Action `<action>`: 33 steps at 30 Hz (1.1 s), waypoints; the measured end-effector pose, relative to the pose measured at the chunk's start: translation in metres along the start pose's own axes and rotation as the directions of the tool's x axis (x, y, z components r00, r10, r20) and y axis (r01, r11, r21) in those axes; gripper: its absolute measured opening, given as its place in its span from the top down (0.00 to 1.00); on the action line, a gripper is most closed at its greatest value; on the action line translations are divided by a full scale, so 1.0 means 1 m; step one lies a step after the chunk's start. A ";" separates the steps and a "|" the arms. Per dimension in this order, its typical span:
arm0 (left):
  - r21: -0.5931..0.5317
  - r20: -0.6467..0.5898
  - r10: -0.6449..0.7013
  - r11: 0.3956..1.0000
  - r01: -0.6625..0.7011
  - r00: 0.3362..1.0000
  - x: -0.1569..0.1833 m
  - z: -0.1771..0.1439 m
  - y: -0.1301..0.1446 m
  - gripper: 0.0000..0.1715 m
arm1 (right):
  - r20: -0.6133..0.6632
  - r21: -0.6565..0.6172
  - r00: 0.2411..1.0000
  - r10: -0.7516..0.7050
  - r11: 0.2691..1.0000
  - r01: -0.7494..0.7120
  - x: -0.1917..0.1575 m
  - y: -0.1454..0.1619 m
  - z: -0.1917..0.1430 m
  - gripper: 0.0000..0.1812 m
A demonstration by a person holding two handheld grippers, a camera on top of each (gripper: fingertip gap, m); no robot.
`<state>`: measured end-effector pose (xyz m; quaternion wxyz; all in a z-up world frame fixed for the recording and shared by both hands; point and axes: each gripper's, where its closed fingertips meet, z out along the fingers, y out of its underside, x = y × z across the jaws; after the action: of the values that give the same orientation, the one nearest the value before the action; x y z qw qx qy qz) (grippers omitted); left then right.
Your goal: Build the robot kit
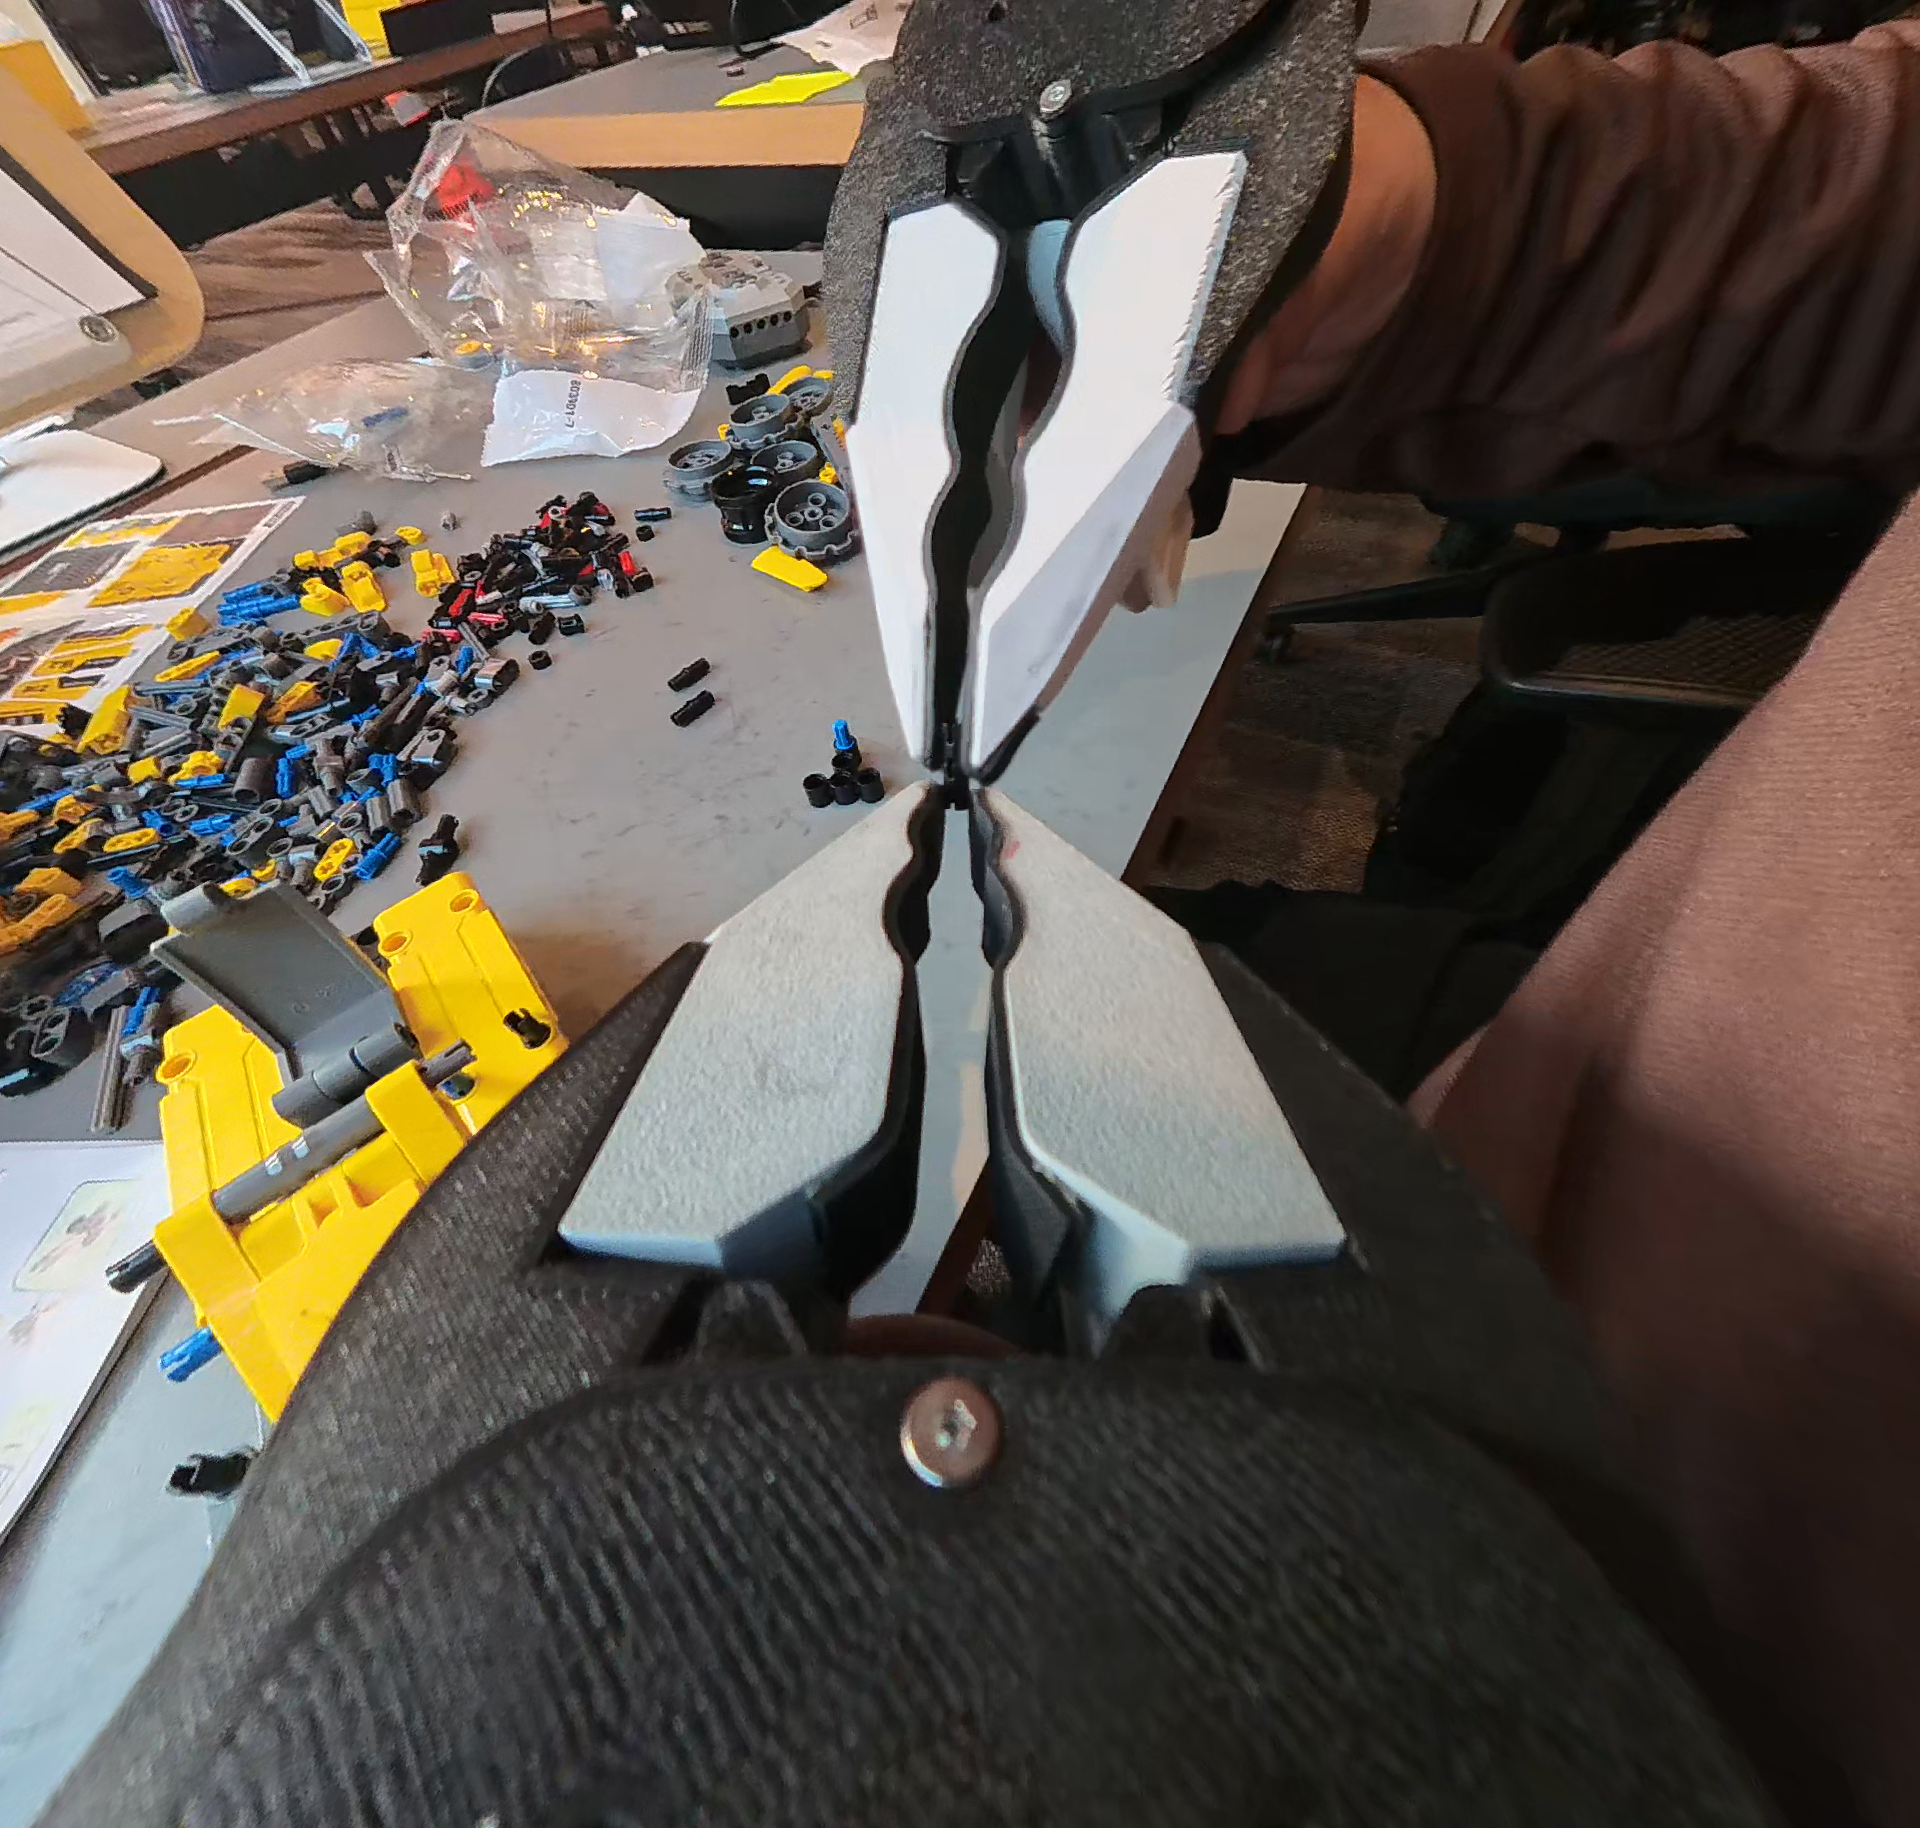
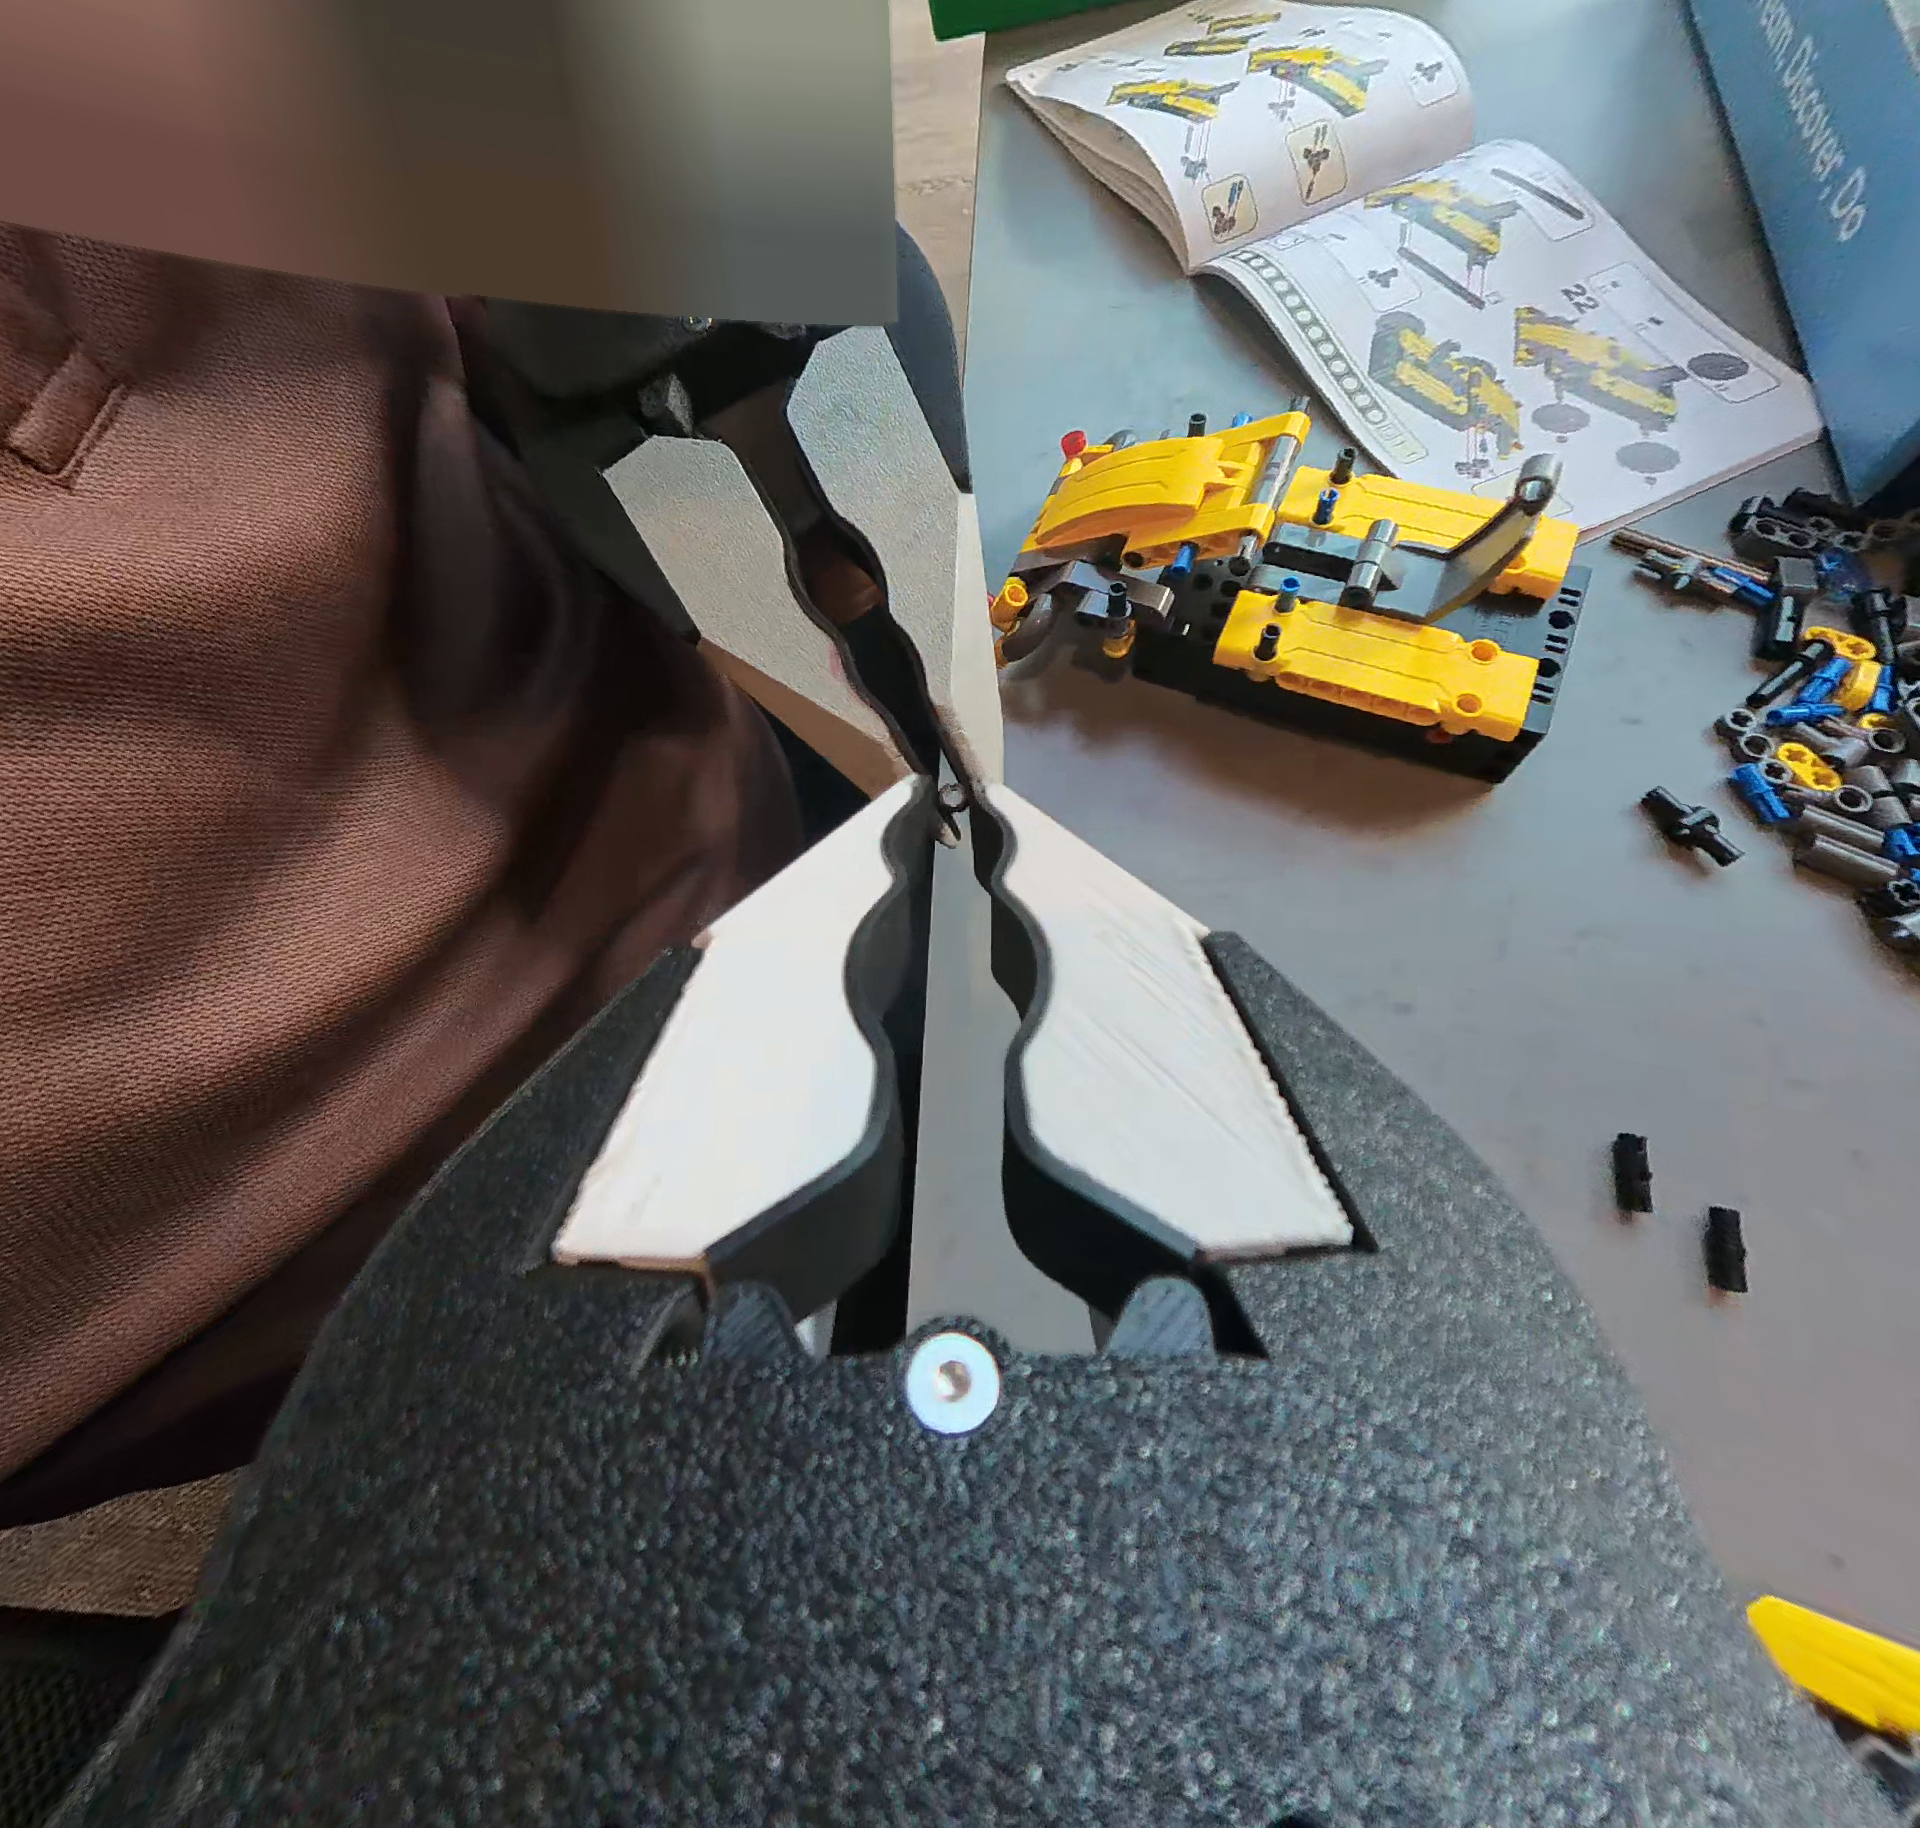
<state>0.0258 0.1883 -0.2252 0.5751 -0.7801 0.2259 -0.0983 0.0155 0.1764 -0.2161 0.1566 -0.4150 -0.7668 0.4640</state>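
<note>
My left gripper (image 1: pixel 951 793) with grey fingers and my right gripper (image 2: pixel 954 804) with white fingers meet tip to tip above the grey table's near edge. A small black pin (image 1: pixel 951 765) sits between the two pairs of tips, and both grippers are shut on it; it also shows in the right wrist view (image 2: pixel 951 804). The right gripper (image 1: pixel 948 744) comes down from the top of the left wrist view. The left gripper (image 2: pixel 940 762) comes from the top of the right wrist view. A partly built yellow and black model (image 2: pixel 1299 594) lies on the table beside them.
A pile of small black, blue, grey and yellow parts (image 1: pixel 260 718) covers the table's left side, with grey wheel hubs (image 1: pixel 779 474) and clear plastic bags (image 1: pixel 540 261) behind. An open instruction booklet (image 2: pixel 1403 251) and a blue box (image 2: pixel 1808 168) lie beyond the model. Brown sleeves (image 1: pixel 1610 251) frame the grippers. My two grippers' fingertips are within a few centimetres of each other.
</note>
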 end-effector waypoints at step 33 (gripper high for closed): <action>-0.530 -0.031 -0.127 0.843 0.092 0.991 -0.015 0.083 0.044 0.58 | -0.282 0.263 0.922 0.264 0.946 -0.190 0.014 0.072 -0.103 1.00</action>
<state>0.0365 0.2552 -0.2912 0.3250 -0.9159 0.2177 -0.0905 0.1070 0.2637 -0.2255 0.2683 -0.5490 -0.6193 0.4930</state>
